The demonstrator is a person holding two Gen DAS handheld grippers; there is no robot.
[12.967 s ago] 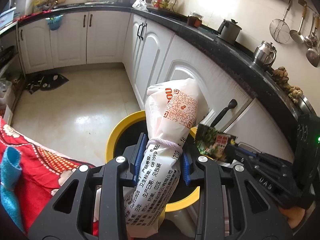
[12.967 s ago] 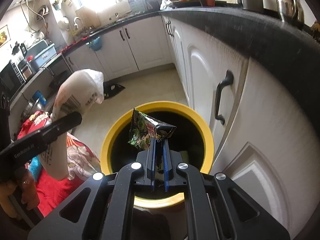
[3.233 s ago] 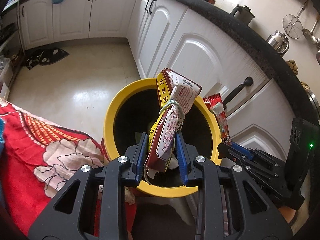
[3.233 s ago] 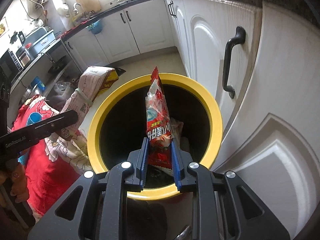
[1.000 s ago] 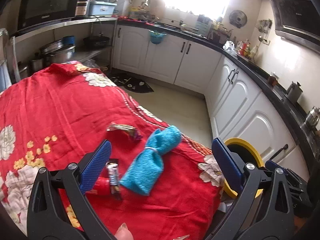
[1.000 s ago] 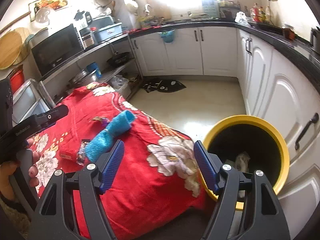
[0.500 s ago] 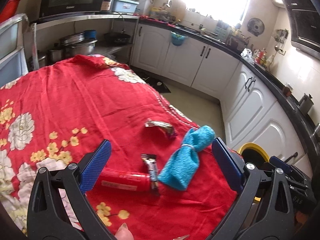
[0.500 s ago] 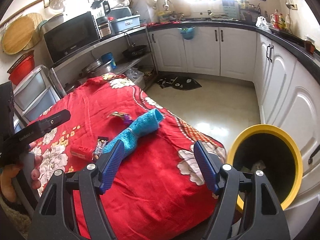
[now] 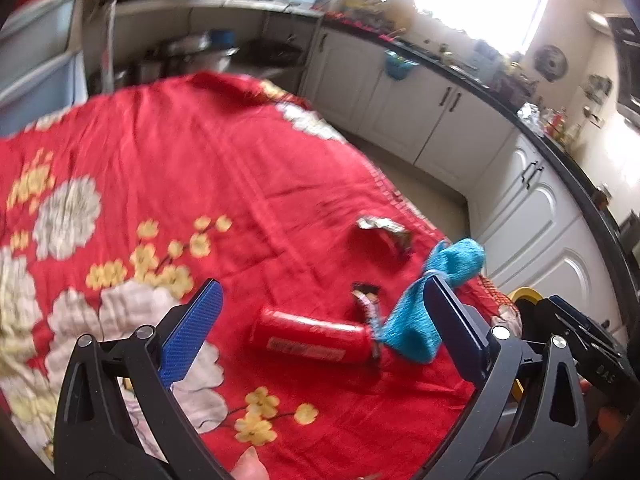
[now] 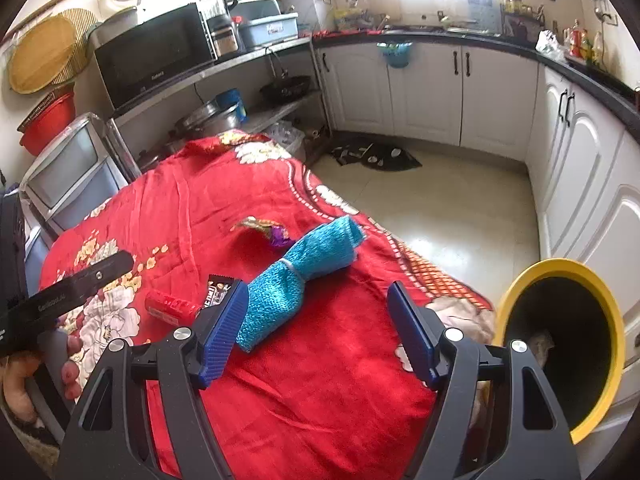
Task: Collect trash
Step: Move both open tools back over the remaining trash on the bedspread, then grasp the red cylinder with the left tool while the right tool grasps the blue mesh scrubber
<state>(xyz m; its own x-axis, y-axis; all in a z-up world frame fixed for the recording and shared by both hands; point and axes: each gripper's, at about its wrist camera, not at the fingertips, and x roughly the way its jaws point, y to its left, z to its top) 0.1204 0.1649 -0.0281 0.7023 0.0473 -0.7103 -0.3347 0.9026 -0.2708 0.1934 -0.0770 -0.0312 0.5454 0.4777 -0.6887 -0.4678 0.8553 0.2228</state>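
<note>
On the red flowered cloth (image 9: 168,168) lie a red cylindrical pack (image 9: 310,338), a dark snack bar wrapper (image 9: 366,304), a crumpled foil wrapper (image 9: 386,230) and a rolled blue towel (image 9: 436,300). My left gripper (image 9: 320,316) hangs open above the red pack, nothing between its fingers. In the right wrist view the red pack (image 10: 170,306), bar wrapper (image 10: 218,288), foil wrapper (image 10: 266,232) and towel (image 10: 300,276) lie ahead. My right gripper (image 10: 316,332) is open and empty beside the towel. The yellow-rimmed bin (image 10: 560,340) stands at the right, trash inside.
White cabinets (image 10: 432,92) under a black counter line the far and right walls. A shelf with a microwave (image 10: 152,56) and pots stands behind the table. A dark mat (image 10: 372,156) lies on the tiled floor. A person's hand (image 10: 48,356) grips the left tool.
Both grippers have swung from the bin towards the table. The trash on the cloth now sits closer and lower in the left view, and the bin has slid to the right edge.
</note>
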